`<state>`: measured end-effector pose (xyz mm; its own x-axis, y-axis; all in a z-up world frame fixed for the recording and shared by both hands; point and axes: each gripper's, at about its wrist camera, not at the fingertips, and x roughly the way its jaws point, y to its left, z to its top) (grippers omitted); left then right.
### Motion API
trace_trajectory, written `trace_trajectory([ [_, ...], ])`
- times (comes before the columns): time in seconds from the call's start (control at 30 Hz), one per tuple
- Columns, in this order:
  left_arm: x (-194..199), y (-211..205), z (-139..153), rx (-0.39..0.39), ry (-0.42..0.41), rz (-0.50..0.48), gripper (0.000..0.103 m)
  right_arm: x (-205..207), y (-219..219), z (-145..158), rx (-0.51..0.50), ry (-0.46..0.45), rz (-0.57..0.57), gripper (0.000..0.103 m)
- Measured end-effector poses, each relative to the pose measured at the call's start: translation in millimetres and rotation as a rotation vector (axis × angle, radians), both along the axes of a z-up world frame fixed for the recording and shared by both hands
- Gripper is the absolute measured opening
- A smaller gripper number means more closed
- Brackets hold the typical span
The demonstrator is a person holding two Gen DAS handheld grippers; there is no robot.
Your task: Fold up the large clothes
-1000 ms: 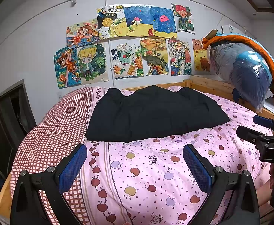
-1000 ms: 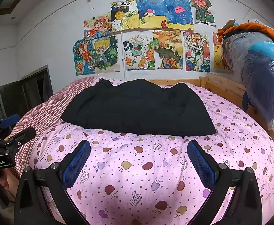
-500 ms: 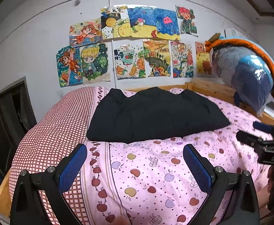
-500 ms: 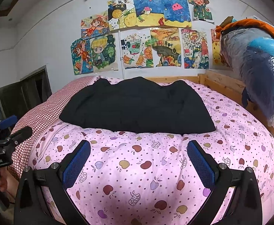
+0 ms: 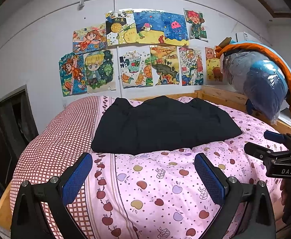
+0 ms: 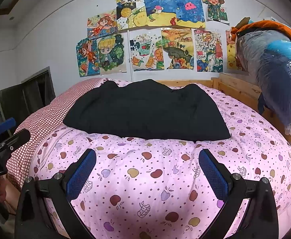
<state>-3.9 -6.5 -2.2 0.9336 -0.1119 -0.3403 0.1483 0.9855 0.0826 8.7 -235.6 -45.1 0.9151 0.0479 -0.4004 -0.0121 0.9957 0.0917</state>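
Note:
A large black garment (image 5: 161,127) lies spread flat on the far half of a bed with a pink fruit-print quilt (image 5: 155,189); it also shows in the right wrist view (image 6: 145,109). My left gripper (image 5: 145,177) is open and empty, held above the quilt's near part, short of the garment's near hem. My right gripper (image 6: 147,173) is open and empty, also above the quilt in front of the garment. The right gripper shows at the right edge of the left wrist view (image 5: 274,157); the left gripper shows at the left edge of the right wrist view (image 6: 4,139).
A red-checked strip of bedding (image 5: 61,139) runs along the bed's left side. A wooden bed rail (image 5: 225,97) and a plastic-wrapped blue and orange bundle (image 5: 265,83) stand at the right. Drawings (image 5: 137,49) cover the wall. A dark cabinet (image 5: 8,123) stands left.
Both grippers have drawn back and tilted slightly; the garment sits a little farther off and lower in view. Both stay open, and the garment has not moved.

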Motion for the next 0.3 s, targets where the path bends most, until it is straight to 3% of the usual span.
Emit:
trace_trajectory([
  [0.3,2.2,-2.0,-0.3,-0.006,0.014,0.019,0.103,0.6,-0.8,-0.3,0.001,0.004,0.002,0.101],
])
